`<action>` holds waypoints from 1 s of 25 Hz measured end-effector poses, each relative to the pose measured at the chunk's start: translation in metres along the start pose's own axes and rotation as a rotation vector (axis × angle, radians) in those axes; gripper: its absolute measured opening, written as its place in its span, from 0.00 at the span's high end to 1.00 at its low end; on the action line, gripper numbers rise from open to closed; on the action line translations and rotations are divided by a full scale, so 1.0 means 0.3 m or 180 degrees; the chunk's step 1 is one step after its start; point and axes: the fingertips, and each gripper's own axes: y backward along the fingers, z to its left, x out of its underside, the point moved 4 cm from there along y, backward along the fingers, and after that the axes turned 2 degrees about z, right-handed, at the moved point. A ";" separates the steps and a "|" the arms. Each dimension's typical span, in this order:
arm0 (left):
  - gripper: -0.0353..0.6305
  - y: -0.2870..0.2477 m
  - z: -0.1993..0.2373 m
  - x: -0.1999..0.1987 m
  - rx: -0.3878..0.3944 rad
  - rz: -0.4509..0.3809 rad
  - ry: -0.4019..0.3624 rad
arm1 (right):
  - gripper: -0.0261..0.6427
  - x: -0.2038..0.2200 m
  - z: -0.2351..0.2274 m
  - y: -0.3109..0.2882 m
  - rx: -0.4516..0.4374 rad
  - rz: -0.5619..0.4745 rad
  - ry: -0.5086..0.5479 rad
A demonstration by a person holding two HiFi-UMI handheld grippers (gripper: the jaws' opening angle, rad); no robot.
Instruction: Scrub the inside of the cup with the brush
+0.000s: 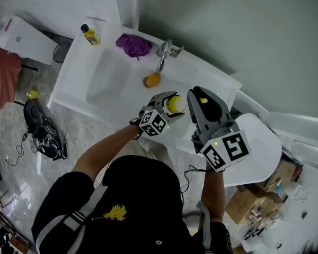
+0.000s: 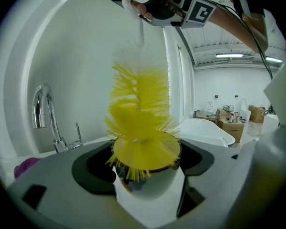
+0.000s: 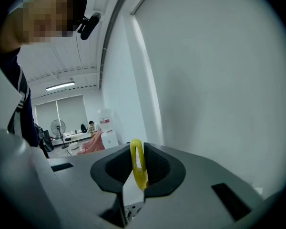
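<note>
My left gripper [image 1: 168, 106] is shut on a white cup [image 2: 150, 187] with a brown rim, held above the front of the sink. A yellow bottle brush [image 2: 139, 120] stands in the cup's mouth, its bristles spreading over the rim. In the head view only the yellow brush head [image 1: 175, 104] shows between the left jaws. My right gripper [image 1: 202, 101], just right of the cup, is shut on the brush's yellow loop handle [image 3: 137, 165]. In the left gripper view the right gripper [image 2: 142, 9] shows overhead, holding the thin stem.
A white sink [image 1: 112, 70] lies ahead, with a chrome faucet [image 1: 164, 55], a purple cloth [image 1: 133, 45], an orange item [image 1: 153, 80] in the basin and a yellow bottle [image 1: 90, 36] on the left ledge. A white rounded fixture [image 1: 262, 144] is at right, with boxes [image 1: 249, 205] below.
</note>
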 end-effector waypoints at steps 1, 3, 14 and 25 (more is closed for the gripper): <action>0.34 0.003 0.000 -0.007 -0.0010 -0.0025 0.0015 | 0.85 0.004 -0.001 -0.002 0.0001 0.0010 -0.0004; 0.34 0.009 0.004 -0.023 -0.0038 -0.0076 0.0040 | 0.85 0.025 -0.007 -0.007 0.0018 0.0060 0.0000; 0.34 0.025 0.005 -0.102 -0.0005 -0.0253 0.0031 | 0.85 0.127 -0.040 -0.058 0.0035 0.0210 -0.0067; 0.34 0.046 0.098 -0.038 -0.0177 -0.0102 0.0133 | 0.85 0.186 -0.086 0.025 0.0208 0.0321 -0.0026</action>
